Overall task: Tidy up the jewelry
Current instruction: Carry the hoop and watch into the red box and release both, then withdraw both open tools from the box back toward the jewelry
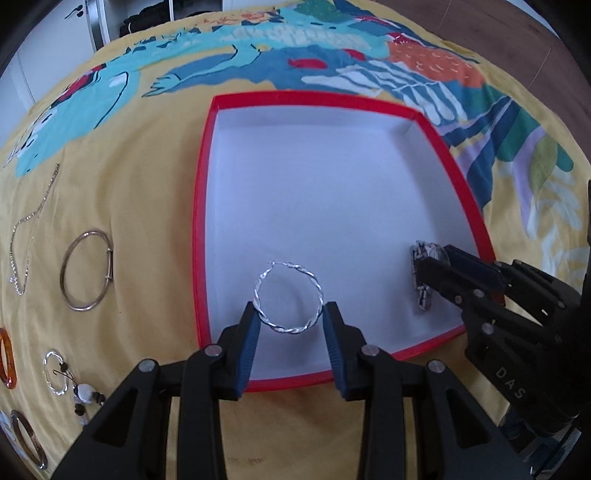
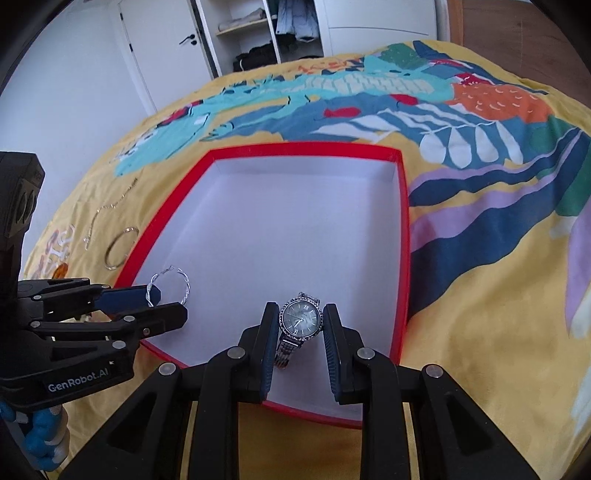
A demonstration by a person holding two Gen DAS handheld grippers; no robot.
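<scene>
1. The left tongs [image 1: 289, 314] are gripping a twisted silver hoop earring [image 1: 288, 297] between their blue pads, holding it upright over the near part of a shallow red-rimmed box [image 1: 201, 206] with a white floor.
2. The right tongs [image 2: 301, 317] are clenching a silver wristwatch [image 2: 300, 319] by the sides of its round dark dial, its metal band hanging below the pads, over the near edge of the same box.
3. The box is lying on a bed covered by a yellow bedspread [image 1: 140, 229] printed with teal, blue, red and orange shapes; nothing can be seen resting on the box floor itself.
4. More jewelry is waiting on the bedspread left of the box: a thin chain necklace [image 1: 26, 236], a gold-toned bangle [image 1: 85, 270] just beside it, a second silver hoop earring [image 1: 55, 373], a beaded piece [image 1: 83, 397], an amber-coloured ring-shaped piece [image 1: 7, 360] at the frame's edge and a brownish bangle [image 1: 29, 439] below it.
5. Behind the bed, a white door [image 2: 166, 51] and an open wardrobe [image 2: 258, 33] with folded and hanging clothes are showing in the right wrist view.
</scene>
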